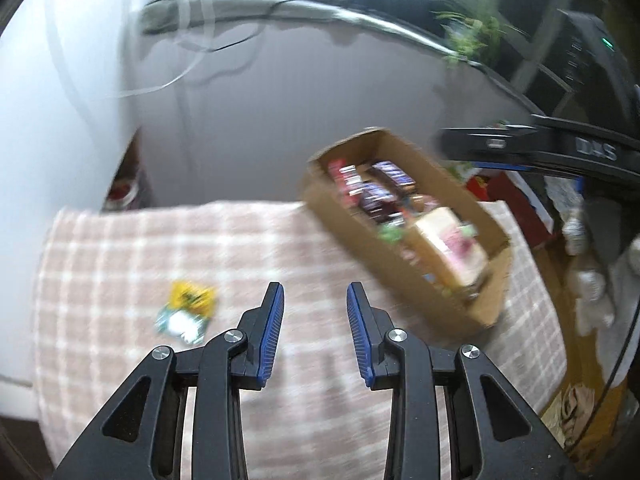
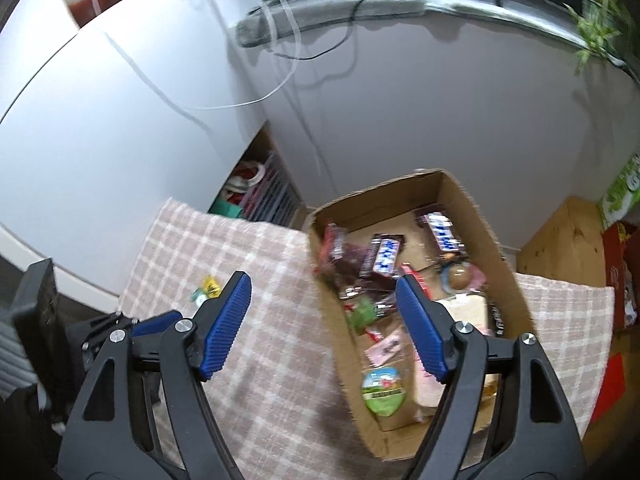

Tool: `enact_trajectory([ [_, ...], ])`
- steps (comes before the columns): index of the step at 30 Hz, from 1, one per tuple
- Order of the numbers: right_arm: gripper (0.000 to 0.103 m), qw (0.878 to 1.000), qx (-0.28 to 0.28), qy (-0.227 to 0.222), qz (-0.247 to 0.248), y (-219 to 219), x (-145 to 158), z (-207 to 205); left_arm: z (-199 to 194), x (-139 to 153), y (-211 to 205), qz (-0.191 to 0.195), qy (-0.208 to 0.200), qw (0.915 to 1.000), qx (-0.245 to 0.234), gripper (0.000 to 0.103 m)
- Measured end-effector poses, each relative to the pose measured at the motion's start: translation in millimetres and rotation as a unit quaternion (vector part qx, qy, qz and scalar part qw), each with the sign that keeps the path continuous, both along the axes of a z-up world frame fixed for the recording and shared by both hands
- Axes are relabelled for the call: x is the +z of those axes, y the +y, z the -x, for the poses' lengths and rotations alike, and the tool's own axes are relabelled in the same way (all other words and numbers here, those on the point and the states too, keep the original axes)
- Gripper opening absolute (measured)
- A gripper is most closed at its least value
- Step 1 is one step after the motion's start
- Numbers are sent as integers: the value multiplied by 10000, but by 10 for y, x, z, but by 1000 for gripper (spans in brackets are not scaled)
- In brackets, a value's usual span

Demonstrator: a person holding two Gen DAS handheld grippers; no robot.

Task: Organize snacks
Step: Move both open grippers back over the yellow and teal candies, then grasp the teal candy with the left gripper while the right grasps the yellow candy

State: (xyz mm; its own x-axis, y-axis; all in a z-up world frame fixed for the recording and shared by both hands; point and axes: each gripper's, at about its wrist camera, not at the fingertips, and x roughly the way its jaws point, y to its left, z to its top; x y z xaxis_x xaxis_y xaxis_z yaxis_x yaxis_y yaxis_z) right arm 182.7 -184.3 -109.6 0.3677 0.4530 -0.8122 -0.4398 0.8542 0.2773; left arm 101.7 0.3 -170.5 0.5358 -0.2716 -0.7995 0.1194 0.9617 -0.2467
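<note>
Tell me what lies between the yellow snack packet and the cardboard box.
Only bare checked cloth lies between the yellow packet and the box. The left wrist view shows it best.

blur: yellow packet [image 1: 185, 313] left of the left fingers, print unreadable | blur: cardboard box [image 1: 404, 276] contents smeared | hidden: round green-lid cup [image 2: 383, 390] partly behind right finger [image 2: 422, 332]

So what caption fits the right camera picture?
Open right gripper above a brown cardboard box of snacks on a pink checked cloth.
</note>
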Motion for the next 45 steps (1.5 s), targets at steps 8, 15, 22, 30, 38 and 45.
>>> enact_trajectory([
  [8,77,9945,1017,179,145,609,-185,87,220,-307,576,118,359,9958,831,31],
  [15,77,9805,1851,445,491,1238,-573,130,245,-506,710,313,482,9920,1122,31],
  [22,61,9661,2319,712,886,1659,-971,107,188,-639,722,399,566,9910,1147,31],
  [30,52,9561,2551,907,1124,1929,-1265,52,130,-754,805,481,611,9898,1195,31],
  [38,44,9543,2558,966,1205,1994,-1387,-7,67,-844,798,550,654,9893,1186,29],
  [45,33,9548,2511,903,1306,2050,-1386,-55,42,-875,823,627,703,9874,1271,29],
])
